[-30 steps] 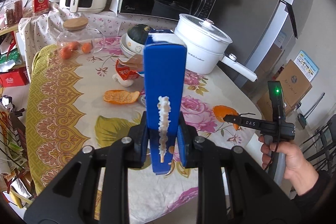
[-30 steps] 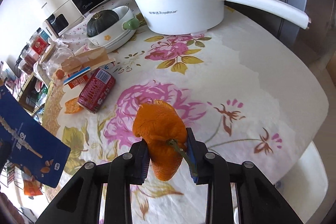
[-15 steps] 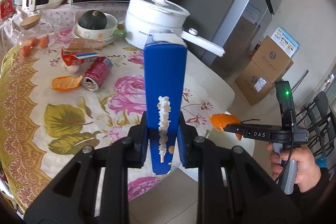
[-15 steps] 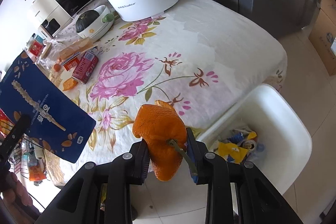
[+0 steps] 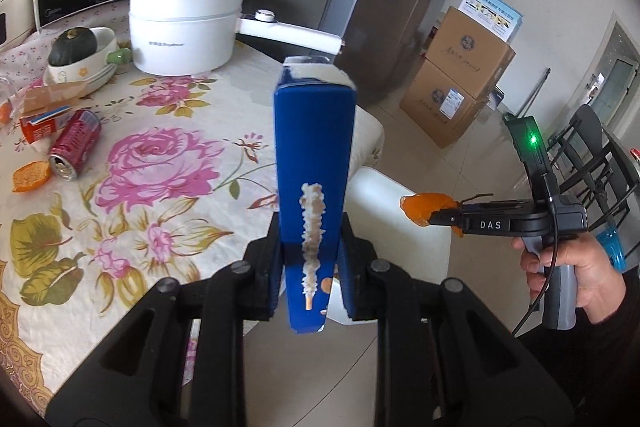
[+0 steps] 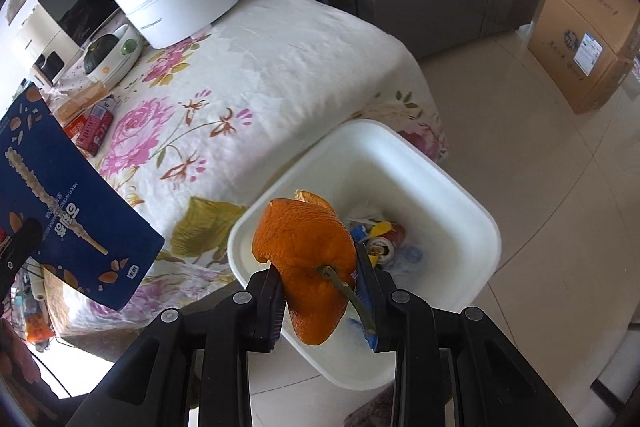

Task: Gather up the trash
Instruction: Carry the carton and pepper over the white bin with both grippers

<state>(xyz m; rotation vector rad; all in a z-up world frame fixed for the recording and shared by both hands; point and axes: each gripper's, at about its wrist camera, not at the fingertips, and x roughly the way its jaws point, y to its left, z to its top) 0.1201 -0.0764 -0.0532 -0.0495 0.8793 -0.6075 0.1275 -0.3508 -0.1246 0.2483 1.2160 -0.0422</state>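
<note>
My left gripper [image 5: 310, 279] is shut on a tall blue snack box [image 5: 314, 167], held upright beyond the table's edge; the same box [image 6: 68, 203] shows at the left of the right wrist view. My right gripper [image 6: 320, 295] is shut on an orange peel [image 6: 308, 251] with a green stem, hanging over the near rim of a white trash bin [image 6: 440, 183] on the floor. In the left wrist view the right gripper [image 5: 430, 213] carries the peel [image 5: 424, 207] above the bin [image 5: 404, 195]. The bin holds several pieces of trash, among them a can [image 6: 384, 245].
On the flowered tablecloth [image 5: 160, 163] lie a red can [image 5: 74, 151], an orange peel [image 5: 30, 177], a red-and-white carton [image 5: 42, 125], a white pot [image 5: 184, 27] and a bowl with a squash [image 5: 80, 47]. Cardboard boxes [image 5: 456, 91] and a dark chair [image 5: 592, 155] stand on the floor.
Both grippers have swung from over the table out past its edge. The white bin has come into view, and the peel now hangs over it. Both grips unchanged.
</note>
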